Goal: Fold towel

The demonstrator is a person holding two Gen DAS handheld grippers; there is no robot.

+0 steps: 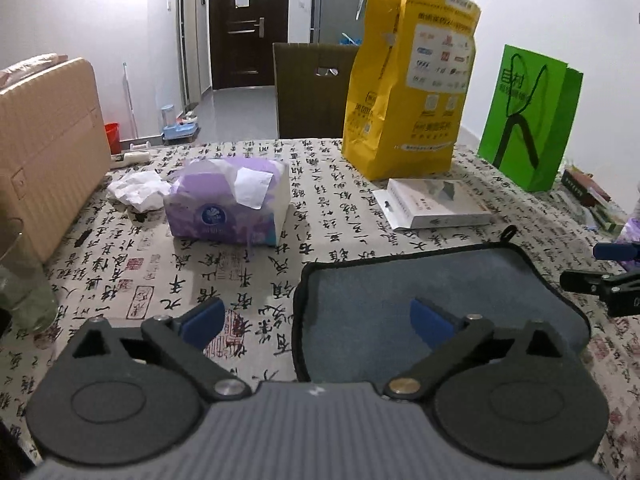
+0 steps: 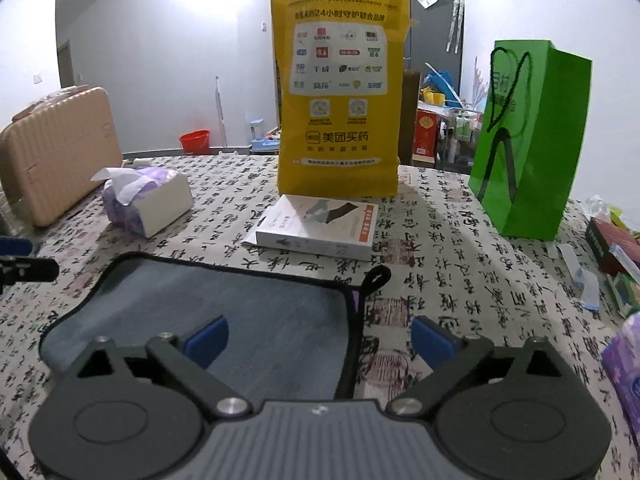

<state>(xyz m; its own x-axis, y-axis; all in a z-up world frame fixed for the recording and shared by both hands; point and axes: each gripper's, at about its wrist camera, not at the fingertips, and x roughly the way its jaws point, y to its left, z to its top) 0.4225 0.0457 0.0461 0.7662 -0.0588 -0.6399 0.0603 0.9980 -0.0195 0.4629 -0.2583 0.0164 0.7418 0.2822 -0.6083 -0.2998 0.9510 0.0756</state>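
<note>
A small grey towel (image 1: 420,280) with a black hem and a hanging loop lies flat on the calligraphy-print tablecloth; it also shows in the right wrist view (image 2: 224,304). My left gripper (image 1: 316,322) is open over the towel's left edge, one blue pad over the cloth, the other over the towel. My right gripper (image 2: 320,338) is open over the towel's right edge, just below the loop (image 2: 376,278). The right gripper's fingers (image 1: 600,284) show at the left wrist view's right border. Neither holds anything.
A purple tissue pack (image 1: 228,204), crumpled tissue (image 1: 138,190), a white flat box (image 2: 320,226), a yellow paper bag (image 2: 340,92) and a green bag (image 2: 528,140) stand behind the towel. A beige suitcase (image 1: 44,148) is at left; small boxes (image 2: 612,248) at right.
</note>
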